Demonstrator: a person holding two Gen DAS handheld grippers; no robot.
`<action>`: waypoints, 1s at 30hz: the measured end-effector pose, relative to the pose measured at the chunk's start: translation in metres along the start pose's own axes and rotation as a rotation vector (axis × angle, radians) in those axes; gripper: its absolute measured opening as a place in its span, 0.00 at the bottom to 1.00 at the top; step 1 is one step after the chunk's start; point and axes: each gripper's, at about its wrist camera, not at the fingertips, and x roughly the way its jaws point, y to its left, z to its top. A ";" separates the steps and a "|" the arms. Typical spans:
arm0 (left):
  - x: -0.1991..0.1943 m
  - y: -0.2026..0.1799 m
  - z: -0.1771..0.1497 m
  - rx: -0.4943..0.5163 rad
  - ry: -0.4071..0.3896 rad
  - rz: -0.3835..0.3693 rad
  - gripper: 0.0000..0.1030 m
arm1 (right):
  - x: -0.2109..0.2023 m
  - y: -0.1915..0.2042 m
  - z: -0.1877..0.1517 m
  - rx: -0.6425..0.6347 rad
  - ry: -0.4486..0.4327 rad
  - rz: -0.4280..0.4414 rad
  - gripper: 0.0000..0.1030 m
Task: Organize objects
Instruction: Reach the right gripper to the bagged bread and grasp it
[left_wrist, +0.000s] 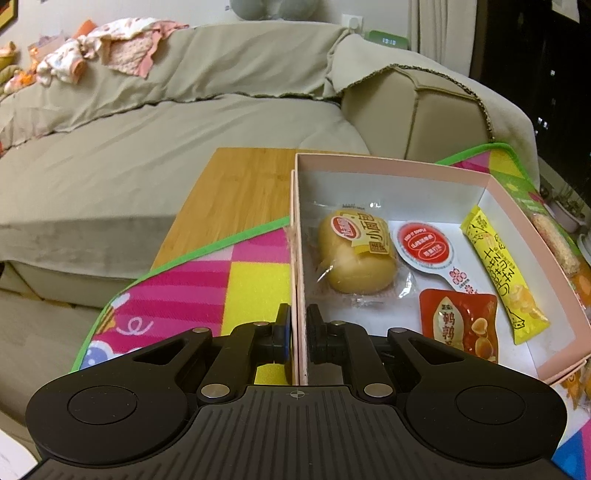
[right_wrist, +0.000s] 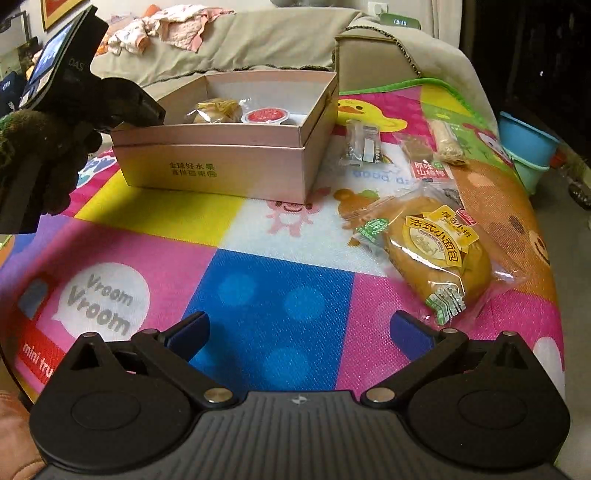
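A pink box (left_wrist: 300, 280) sits on a colourful play mat (left_wrist: 207, 280). My left gripper (left_wrist: 298, 334) is shut on the box's left wall, one finger outside and one inside. Inside lie a wrapped bread roll (left_wrist: 354, 254), a red-lidded cup (left_wrist: 423, 245), a red snack pouch (left_wrist: 460, 326) and a yellow stick pack (left_wrist: 504, 275). In the right wrist view the box (right_wrist: 221, 162) stands at the back left. My right gripper (right_wrist: 299, 328) is open and empty above the mat, with a wrapped bread roll (right_wrist: 436, 247) just ahead to its right.
Further snack packets lie on the mat right of the box: a clear packet (right_wrist: 362, 144), a brown bar pack (right_wrist: 421, 155) and a cereal bar (right_wrist: 448, 142). A sofa (left_wrist: 147, 122) stands behind. Blue and green tubs (right_wrist: 526, 147) sit at the far right.
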 end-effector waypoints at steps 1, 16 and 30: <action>0.000 0.000 0.000 0.000 0.000 0.000 0.11 | 0.000 -0.001 0.002 -0.005 0.008 0.004 1.00; -0.004 0.002 -0.001 -0.001 -0.007 -0.018 0.11 | -0.022 -0.044 0.045 -0.096 -0.143 -0.101 1.00; -0.007 0.001 0.000 0.008 -0.012 -0.019 0.11 | 0.005 -0.050 0.040 -0.055 -0.022 0.000 0.89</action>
